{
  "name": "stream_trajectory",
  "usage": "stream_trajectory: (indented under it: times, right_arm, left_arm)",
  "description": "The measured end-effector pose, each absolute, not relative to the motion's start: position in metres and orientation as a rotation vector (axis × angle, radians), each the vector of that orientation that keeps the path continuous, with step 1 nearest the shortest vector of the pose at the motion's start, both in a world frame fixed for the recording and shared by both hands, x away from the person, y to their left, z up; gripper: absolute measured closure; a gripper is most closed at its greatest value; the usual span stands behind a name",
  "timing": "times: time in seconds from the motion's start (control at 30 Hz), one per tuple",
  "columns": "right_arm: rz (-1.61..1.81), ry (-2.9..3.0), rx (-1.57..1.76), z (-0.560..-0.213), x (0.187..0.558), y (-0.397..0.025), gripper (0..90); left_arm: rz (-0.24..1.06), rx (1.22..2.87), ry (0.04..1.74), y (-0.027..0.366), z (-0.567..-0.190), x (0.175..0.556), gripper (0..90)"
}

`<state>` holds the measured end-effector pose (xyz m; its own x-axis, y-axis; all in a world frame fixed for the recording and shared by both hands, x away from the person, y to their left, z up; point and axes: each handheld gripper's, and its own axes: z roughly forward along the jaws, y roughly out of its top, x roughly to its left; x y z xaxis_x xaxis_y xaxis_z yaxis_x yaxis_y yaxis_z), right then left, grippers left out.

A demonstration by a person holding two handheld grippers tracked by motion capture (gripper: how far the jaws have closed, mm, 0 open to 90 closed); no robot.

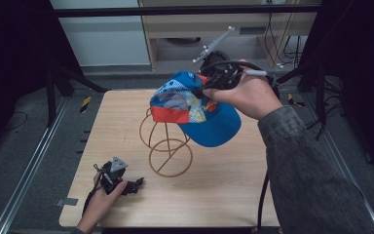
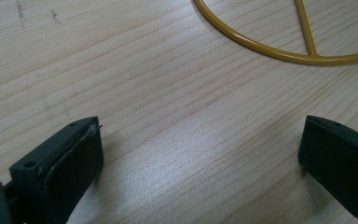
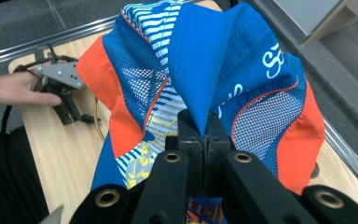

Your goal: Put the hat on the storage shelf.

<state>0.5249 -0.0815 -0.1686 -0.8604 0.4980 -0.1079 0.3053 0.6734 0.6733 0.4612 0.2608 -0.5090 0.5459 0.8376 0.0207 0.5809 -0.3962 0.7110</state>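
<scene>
A blue cap (image 1: 195, 109) with orange and mesh panels hangs over the top of a yellow wire stand (image 1: 165, 146) on the wooden table (image 1: 224, 195). My right gripper (image 1: 209, 83) is shut on a pinched fold of the cap's blue fabric (image 3: 203, 84), holding it up from the far side. My left gripper (image 1: 136, 184) rests low on the table at the front left, jaws wide open with bare wood between them (image 2: 200, 154). The stand's round base (image 2: 284, 51) lies just ahead of it. The other hand's gripper (image 3: 65, 98) shows beyond the cap in the right gripper view.
Metal rails (image 1: 29, 161) run along the table's left side, with dark floor around. A cabinet (image 1: 199, 29) and cables (image 1: 282, 48) stand behind the table. Bare wood stretches across the front right of the table.
</scene>
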Motion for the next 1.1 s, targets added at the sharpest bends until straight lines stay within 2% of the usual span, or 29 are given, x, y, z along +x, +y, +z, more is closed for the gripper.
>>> stream_trajectory:
  times: [1.1]
  right_arm:
    - [1.007, 2.681, 0.551, -0.189, 0.543, -0.019, 89.2]
  left_arm:
    - [0.502, 2.121, 1.137, 0.261, -0.509, 0.461, 0.0]
